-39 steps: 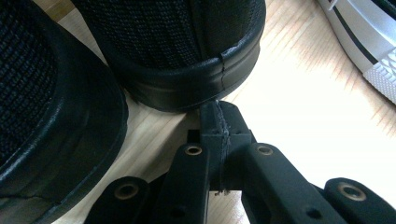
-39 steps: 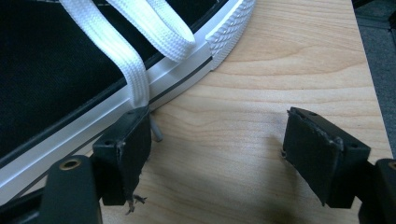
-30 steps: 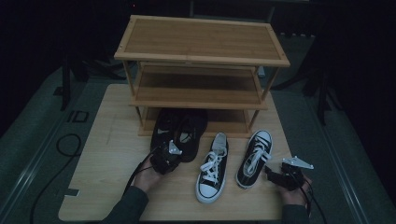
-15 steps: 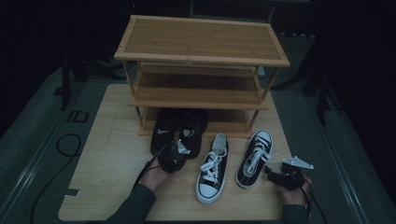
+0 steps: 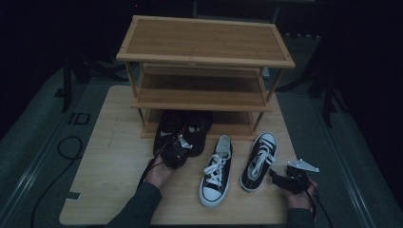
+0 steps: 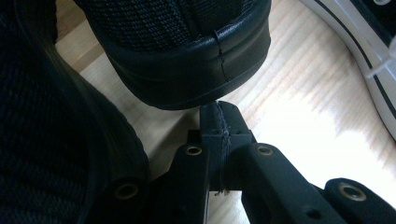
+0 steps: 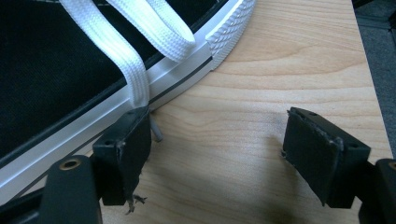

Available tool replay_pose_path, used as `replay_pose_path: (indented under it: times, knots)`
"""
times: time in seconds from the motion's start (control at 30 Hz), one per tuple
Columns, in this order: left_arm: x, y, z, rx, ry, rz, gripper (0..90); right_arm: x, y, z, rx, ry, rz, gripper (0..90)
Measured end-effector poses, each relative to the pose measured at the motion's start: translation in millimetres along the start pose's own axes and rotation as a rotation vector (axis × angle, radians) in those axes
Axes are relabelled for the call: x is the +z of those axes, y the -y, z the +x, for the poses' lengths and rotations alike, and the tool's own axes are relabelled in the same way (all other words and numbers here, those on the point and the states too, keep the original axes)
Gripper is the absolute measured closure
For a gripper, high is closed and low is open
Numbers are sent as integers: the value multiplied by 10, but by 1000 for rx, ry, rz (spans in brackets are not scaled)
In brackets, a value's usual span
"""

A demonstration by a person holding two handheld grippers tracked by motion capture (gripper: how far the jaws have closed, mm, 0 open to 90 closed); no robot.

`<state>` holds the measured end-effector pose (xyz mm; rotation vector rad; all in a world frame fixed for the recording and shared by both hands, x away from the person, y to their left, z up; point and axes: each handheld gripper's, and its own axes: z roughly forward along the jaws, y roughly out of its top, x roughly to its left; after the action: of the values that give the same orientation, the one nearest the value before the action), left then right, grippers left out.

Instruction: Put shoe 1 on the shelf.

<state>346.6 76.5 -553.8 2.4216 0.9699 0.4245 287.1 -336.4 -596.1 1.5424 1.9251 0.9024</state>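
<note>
From the high view there are four shoes, one three-tier rack and two grippers. The two black shoes lie side by side, toes under the lowest shelf of the bamboo rack, heels toward the near edge. To their right lie two black-and-white sneakers, one nearer the middle and one farther right, both with white laces, white soles and white toe caps, toes pointing away. The left gripper sits at the heels of the black pair, a hand behind it. The right gripper rests on the table just right of the right sneaker's heel. The table is pale wood; around it lie a grey floor and a dark room, with a cable looping on the left.

In the left gripper view the jaws are pressed together with nothing between them, their tips touching or almost touching the rounded heel of a black shoe, woven mesh above a smooth black band. A second dark shoe fills the left side, and a white sneaker sole shows at the far right.

In the right gripper view the jaws stand wide apart over bare wood, holding nothing. The left jaw lies against the sneaker's white sole, a white lace draped just above it.
</note>
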Motion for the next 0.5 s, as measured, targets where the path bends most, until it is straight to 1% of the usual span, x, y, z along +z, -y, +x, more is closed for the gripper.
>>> replay_pose_path:
  times: [0.3,0.5]
  knots:
    - [133,-221,-42,18,-10,11,900,0,0,0,0,0,0,231]
    - [226,-351,-40,11,-19,14,900,1,-1,-1,-1,-1,0,229]
